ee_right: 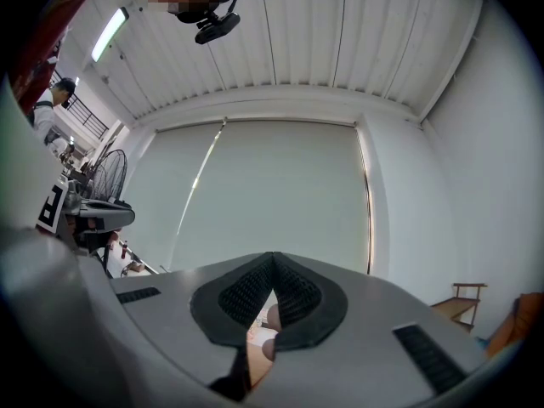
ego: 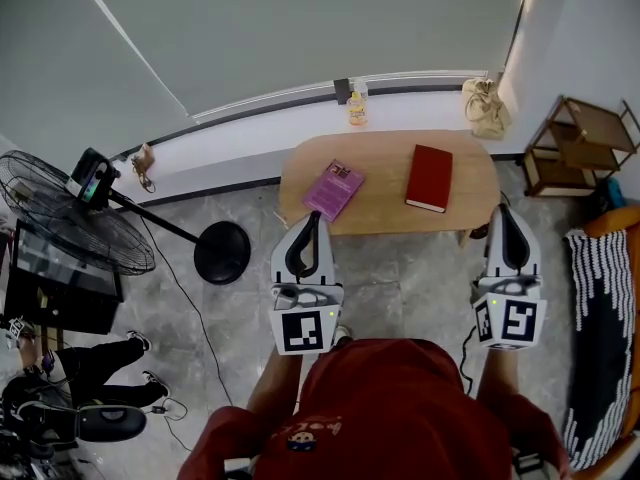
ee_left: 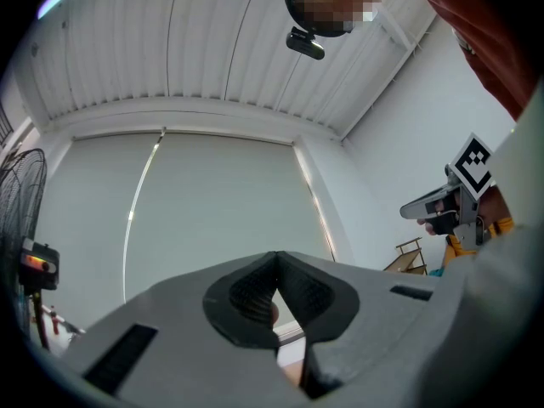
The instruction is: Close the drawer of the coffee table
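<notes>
We get soft, even light in all 3 views, w/ no hard shadows. The blind (ego: 300, 28) is drawn; in both gripper views thin bright slits of daylight run along its seams. Up and left of the blind in the right gripper view, 1 ceiling strip lamp (ee_right: 110, 34) blows out white. Below the blind in the head view, only a faint shadow sits under the coffee table (ego: 390, 183). Gripper views: heavy fisheye bend, black vignette at corners, nearest surfaces soft.
</notes>
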`<state>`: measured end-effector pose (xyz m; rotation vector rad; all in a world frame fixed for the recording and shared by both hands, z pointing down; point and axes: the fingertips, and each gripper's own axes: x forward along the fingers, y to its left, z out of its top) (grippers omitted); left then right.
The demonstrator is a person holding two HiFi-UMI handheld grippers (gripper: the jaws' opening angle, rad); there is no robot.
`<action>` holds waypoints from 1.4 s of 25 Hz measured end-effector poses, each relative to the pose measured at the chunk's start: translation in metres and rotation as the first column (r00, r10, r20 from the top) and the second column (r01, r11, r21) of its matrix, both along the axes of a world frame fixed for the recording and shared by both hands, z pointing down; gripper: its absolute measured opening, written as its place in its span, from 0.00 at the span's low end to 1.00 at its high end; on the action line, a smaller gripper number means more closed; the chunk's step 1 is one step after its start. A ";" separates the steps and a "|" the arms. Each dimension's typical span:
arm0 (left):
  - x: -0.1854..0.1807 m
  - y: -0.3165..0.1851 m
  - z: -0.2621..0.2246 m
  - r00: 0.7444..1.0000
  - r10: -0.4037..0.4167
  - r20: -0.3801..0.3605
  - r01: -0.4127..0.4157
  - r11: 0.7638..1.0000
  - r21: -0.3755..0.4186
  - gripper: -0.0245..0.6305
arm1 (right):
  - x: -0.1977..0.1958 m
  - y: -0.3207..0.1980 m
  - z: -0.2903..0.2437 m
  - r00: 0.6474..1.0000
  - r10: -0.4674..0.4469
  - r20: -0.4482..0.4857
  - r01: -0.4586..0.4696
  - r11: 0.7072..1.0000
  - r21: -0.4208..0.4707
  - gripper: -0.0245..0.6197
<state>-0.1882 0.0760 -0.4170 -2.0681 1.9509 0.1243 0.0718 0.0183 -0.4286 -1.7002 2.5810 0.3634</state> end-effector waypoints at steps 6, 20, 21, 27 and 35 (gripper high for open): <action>0.000 0.001 0.002 1.000 0.005 -0.007 -0.005 1.000 -0.006 0.05 | 0.002 0.001 0.001 1.000 0.010 0.004 -0.010 1.000 -0.001 0.03; 0.008 0.002 0.009 1.000 0.015 -0.009 -0.015 1.000 -0.027 0.05 | 0.009 0.004 0.011 1.000 0.022 0.006 -0.022 1.000 -0.022 0.03; 0.008 0.002 0.009 1.000 0.014 -0.009 -0.014 1.000 -0.027 0.05 | 0.009 0.005 0.011 1.000 0.022 0.007 -0.021 1.000 -0.023 0.03; 0.009 0.002 0.007 1.000 0.018 -0.005 -0.018 0.999 -0.031 0.05 | 0.009 0.005 0.011 1.000 0.016 0.010 -0.016 0.999 -0.028 0.03; 0.018 0.003 0.010 1.000 0.026 0.001 -0.026 0.999 -0.045 0.05 | 0.016 0.008 0.013 1.000 0.020 0.014 -0.019 0.999 -0.037 0.03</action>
